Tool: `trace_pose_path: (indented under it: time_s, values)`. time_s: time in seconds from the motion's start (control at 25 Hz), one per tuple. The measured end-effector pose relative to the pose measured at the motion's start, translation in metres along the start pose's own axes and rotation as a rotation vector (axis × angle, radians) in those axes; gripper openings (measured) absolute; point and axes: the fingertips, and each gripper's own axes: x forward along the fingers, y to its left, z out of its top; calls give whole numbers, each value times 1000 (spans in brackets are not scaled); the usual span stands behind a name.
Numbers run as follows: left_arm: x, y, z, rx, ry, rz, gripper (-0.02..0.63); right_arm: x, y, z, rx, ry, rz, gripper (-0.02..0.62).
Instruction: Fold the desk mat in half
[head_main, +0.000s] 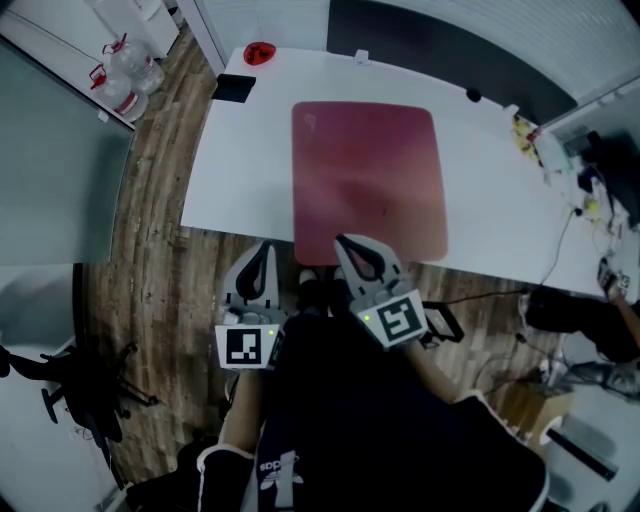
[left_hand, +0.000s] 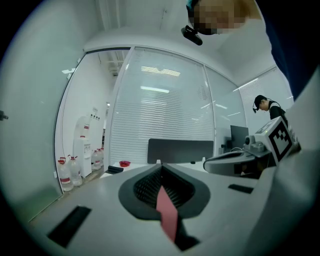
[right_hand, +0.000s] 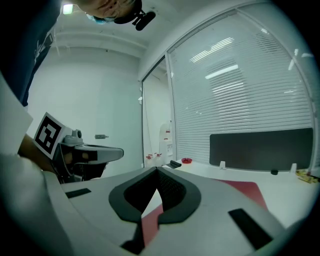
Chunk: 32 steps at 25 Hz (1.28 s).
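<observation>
- The wood-plank floor (head_main: 155, 260) fills the left of my head view, with a dark office chair (head_main: 85, 385) on it.
- On the white table (head_main: 240, 180) the desk mat (head_main: 368, 180) lies flat and unfolded, its near edge at the table's near edge.
- My right gripper (head_main: 345, 243) sits over the mat's near edge. In its own view the jaws meet at the tips, and through the slot behind them I see table and red mat.
- My left gripper (head_main: 266, 250) is just beside the mat's near left corner, jaws also pressed together. A pink sliver shows in the slot, and I cannot tell whether it is pinched.
- A black object (head_main: 234, 88) and a red dish (head_main: 259, 52) sit at the far left corner.
</observation>
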Motion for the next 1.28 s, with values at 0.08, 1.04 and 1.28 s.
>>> trace_pose_path:
  time_s: [0.08,1.04,1.28]
  values:
    - [3,-1,-3,0,8,-14,3,2,-2,1,-1,-7,-15,3]
    - [0,56,-76,-54,212,68,3,71,68,-184,-284,429,146,172]
    - [-6,63,-95,-92,256,83,3,75,78,-217,-474,510,168,195]
